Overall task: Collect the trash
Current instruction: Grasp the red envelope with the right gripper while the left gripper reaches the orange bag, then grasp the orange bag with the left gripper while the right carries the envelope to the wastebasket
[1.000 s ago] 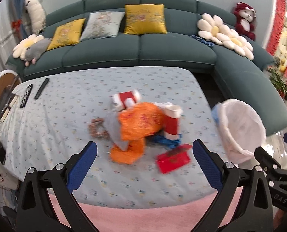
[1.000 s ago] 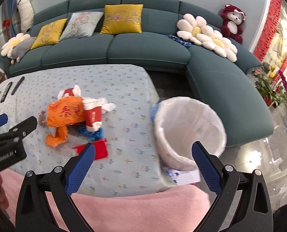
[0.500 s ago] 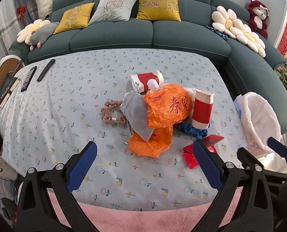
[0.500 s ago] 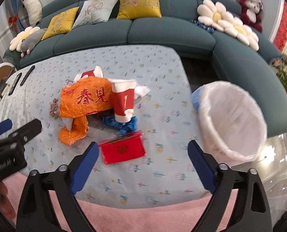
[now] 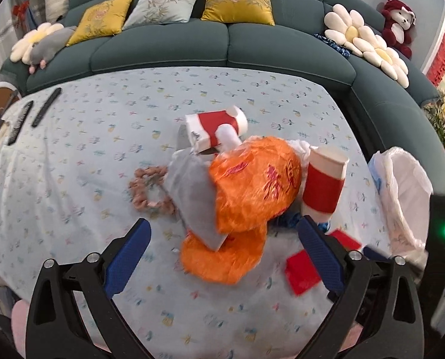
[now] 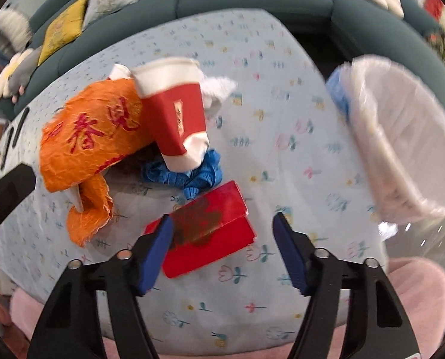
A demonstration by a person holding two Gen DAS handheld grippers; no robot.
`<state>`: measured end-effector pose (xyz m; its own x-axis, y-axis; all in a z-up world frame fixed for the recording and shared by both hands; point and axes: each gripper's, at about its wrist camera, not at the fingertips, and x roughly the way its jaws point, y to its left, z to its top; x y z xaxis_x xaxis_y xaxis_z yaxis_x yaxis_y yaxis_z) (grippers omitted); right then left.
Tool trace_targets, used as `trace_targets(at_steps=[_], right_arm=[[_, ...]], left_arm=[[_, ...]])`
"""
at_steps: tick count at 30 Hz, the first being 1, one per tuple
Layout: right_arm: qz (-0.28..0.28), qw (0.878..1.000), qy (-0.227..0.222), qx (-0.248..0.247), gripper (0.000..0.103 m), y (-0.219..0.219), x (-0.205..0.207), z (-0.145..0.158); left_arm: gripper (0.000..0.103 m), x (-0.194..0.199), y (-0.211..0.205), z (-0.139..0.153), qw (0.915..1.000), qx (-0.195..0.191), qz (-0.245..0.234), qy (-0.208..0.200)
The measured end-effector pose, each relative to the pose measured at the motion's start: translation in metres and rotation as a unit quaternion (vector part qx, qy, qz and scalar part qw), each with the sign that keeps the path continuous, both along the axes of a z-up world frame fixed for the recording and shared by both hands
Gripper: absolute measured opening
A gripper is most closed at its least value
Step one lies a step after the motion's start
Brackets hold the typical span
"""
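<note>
A pile of trash lies on the flowered tablecloth [image 5: 72,155]: an orange plastic bag [image 5: 249,188], a grey bag [image 5: 192,191], a red-and-white paper cup [image 5: 324,185] standing, a second cup [image 5: 216,128] on its side, a blue scrap [image 6: 186,176] and a red envelope [image 6: 210,227]. My left gripper [image 5: 222,239] is open just before the orange bag. My right gripper [image 6: 222,236] is open, its jaws on either side of the red envelope. A white-lined bin [image 6: 402,137] stands at the table's right edge.
A brown scrunchie [image 5: 149,188] lies left of the pile. Two remotes [image 5: 33,113] lie at the far left of the table. A dark green sofa [image 5: 222,39] with cushions and plush toys curves behind the table. A pink rug [image 6: 414,293] lies below.
Both grippers have moved forward and down toward the pile. The right gripper has come in over the red envelope. Both stay open.
</note>
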<state>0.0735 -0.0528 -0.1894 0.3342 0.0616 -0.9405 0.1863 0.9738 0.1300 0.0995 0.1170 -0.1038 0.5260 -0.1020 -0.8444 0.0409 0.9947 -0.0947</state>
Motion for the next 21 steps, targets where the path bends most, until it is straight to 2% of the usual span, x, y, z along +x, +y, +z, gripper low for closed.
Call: trace_targets(at_steps=[3, 5, 6, 8, 9, 10, 11, 15, 21], right_arm=[[-0.012, 0.999, 0.014, 0.028, 0.052, -0.003, 0.002, -0.010], [-0.014, 0.999, 0.021, 0.040, 0.038, -0.002, 0.003, -0.013], [-0.012, 0.998, 0.024, 0.050, 0.034, -0.001, 0.004, -0.015], [-0.007, 0.998, 0.028, 0.061, 0.022, 0.001, 0.005, -0.016], [-0.005, 0.998, 0.028, 0.064, 0.019, 0.002, 0.005, -0.016], [-0.003, 0.997, 0.028, 0.067, 0.016, 0.004, 0.004, -0.016], [-0.001, 0.997, 0.027, 0.070, 0.012, 0.004, 0.003, -0.016], [0.004, 0.996, 0.019, 0.083, 0.004, 0.004, -0.002, -0.008], [0.019, 0.997, -0.010, 0.078, 0.003, 0.003, -0.009, 0.020]], left_arm=[[0.081, 0.015, -0.004, -0.008, 0.9998, -0.015, -0.005, 0.011], [0.073, 0.022, -0.008, -0.012, 0.9996, -0.019, -0.010, 0.016], [0.069, 0.025, -0.009, -0.014, 0.9995, -0.021, -0.013, 0.019], [0.057, 0.029, -0.011, -0.019, 0.9989, -0.028, -0.022, 0.029], [0.053, 0.030, -0.012, -0.021, 0.9987, -0.031, -0.024, 0.034], [0.043, 0.031, -0.014, -0.022, 0.9984, -0.033, -0.027, 0.036], [0.038, 0.031, -0.015, -0.023, 0.9980, -0.037, -0.030, 0.040], [0.029, 0.026, -0.016, -0.020, 0.9979, -0.042, -0.035, 0.034], [0.021, 0.018, -0.018, -0.005, 0.9979, -0.051, -0.035, 0.018]])
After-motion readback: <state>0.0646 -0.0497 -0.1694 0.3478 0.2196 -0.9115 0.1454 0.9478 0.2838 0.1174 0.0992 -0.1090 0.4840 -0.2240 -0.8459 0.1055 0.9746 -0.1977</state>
